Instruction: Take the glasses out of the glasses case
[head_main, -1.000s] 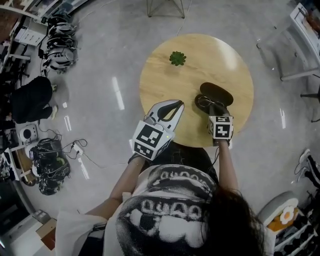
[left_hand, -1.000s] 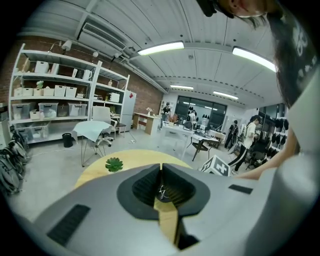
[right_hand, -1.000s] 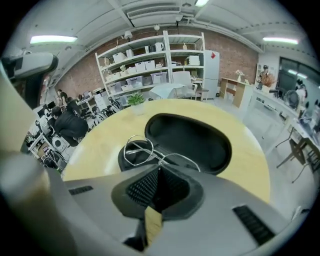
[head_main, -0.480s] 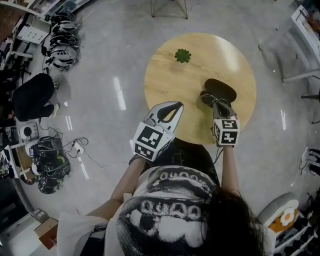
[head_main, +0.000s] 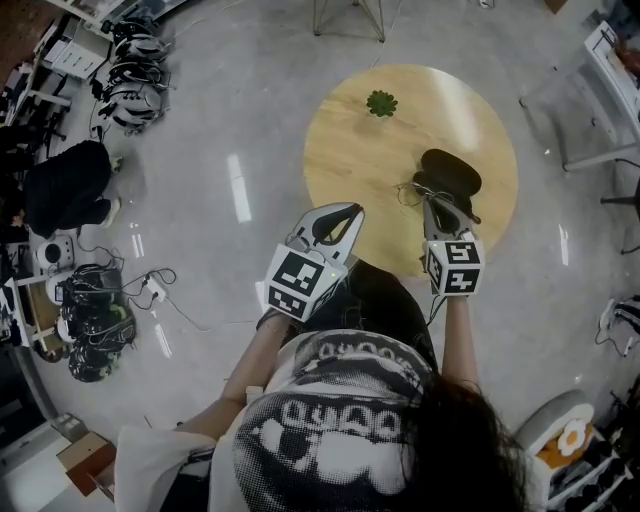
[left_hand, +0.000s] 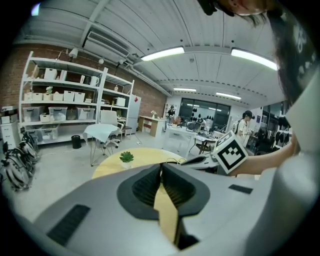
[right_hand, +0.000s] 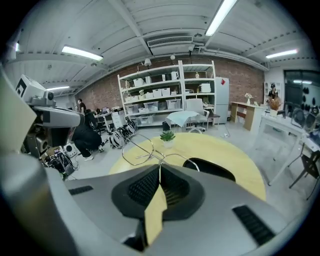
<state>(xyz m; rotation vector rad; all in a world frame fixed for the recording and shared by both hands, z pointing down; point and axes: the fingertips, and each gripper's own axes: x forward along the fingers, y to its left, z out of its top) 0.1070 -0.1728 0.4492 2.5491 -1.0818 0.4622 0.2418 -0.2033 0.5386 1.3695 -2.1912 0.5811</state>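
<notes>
Right hand-held gripper (head_main: 432, 205) tilts downward, pinching glasses (right_hand: 142, 150) beside the glasses case (right_hand: 210, 169)

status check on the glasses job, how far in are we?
Done: the glasses are out of the open glasses case, which looks empty on the round table.
In hand: the right gripper is shut on their wire frame, holding them above the table. The left gripper is shut and empty.
Left: probably just setting them down.

Workshop-like lab: brick wall (right_hand: 240, 75), stocked shelving (right_hand: 160, 92), concrete floor (head_main: 230, 100)
</notes>
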